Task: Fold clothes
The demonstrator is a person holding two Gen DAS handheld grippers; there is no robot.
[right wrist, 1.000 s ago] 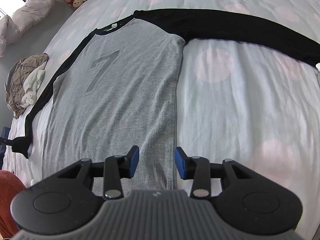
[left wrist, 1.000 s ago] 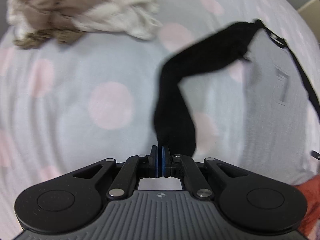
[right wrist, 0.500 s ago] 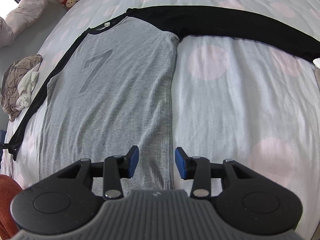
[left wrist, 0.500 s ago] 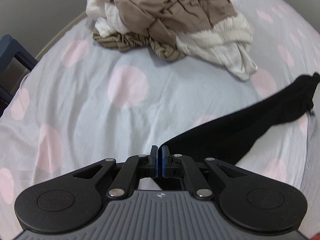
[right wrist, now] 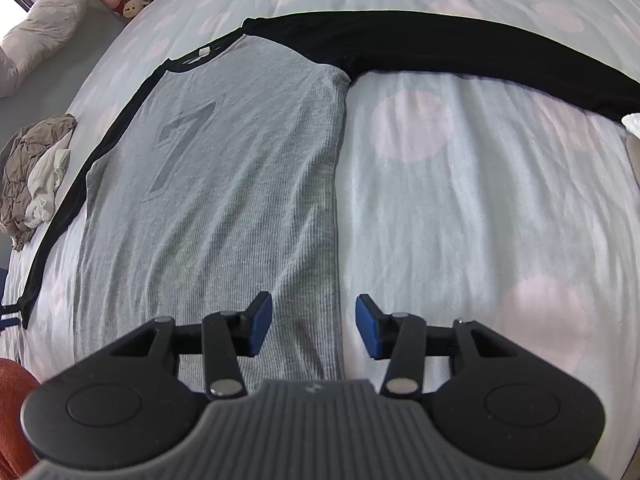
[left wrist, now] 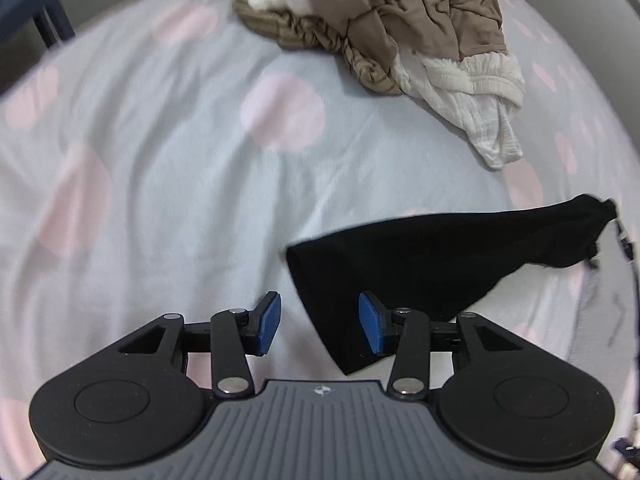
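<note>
Since a second ago: left tool (left wrist: pixel 319 323) has let go of the black sleeve (left wrist: pixel 432 260) it was pinching; the cuff now lies flat on the bed (left wrist: pixel 160 200), pulled out from the shirt.
Left tool: jaws opening, released; the cuff's edge lies under the gap, untouched by the blue pads.
Left room: bare sheet runs from the cuff to the bed's left edge; a crumpled clothes pile (left wrist: pixel 400 28) sits toward the far edge.
Shirt (right wrist: pixel 224 184): spread flat, grey body, other black sleeve stretched toward the bed's right edge.
Right tool (right wrist: pixel 314 326): jaws opening, released, over the shirt's right side edge near the hem.
Right room: open sheet beside that edge.
</note>
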